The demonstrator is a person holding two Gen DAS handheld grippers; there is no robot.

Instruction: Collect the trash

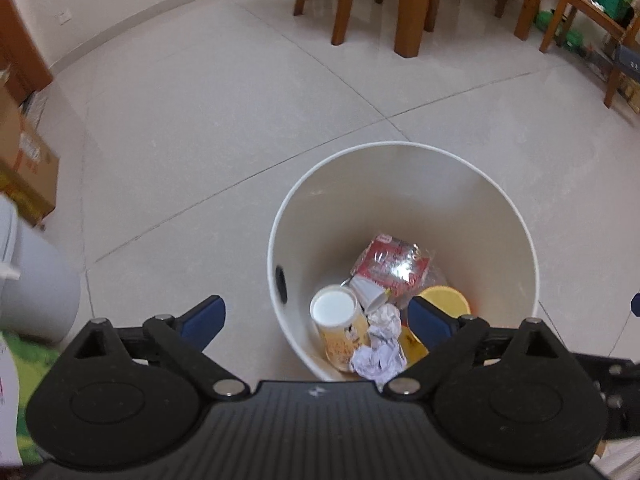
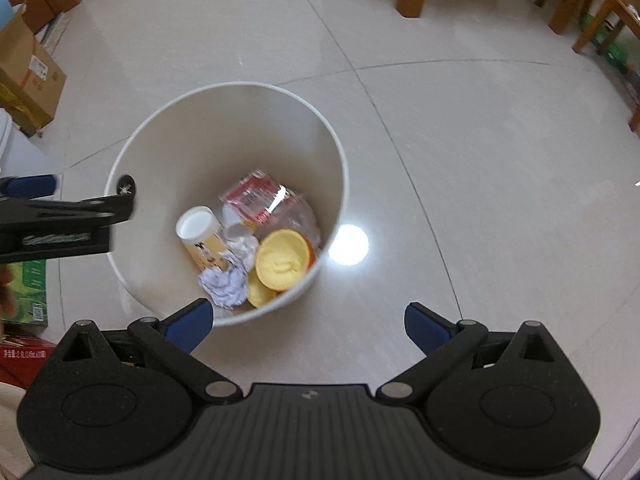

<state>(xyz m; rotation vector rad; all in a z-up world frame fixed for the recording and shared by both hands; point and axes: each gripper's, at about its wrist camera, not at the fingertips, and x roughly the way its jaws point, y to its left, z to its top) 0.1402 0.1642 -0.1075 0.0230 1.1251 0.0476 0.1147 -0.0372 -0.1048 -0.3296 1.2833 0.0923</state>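
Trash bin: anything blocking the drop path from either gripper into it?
Nothing visible. The trash bin has no lid; its mouth is open above the trash. Left gripper and right gripper are both open and empty.

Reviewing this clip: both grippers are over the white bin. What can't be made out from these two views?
- Bin bottom under the trash: covered by the can, crumpled paper and yellow lids, both views.
- Red wrapper print: glare and blur.
- Can label: too blurred, both views.
- Left gripper, right gripper: open, empty; hands holding them out of frame.
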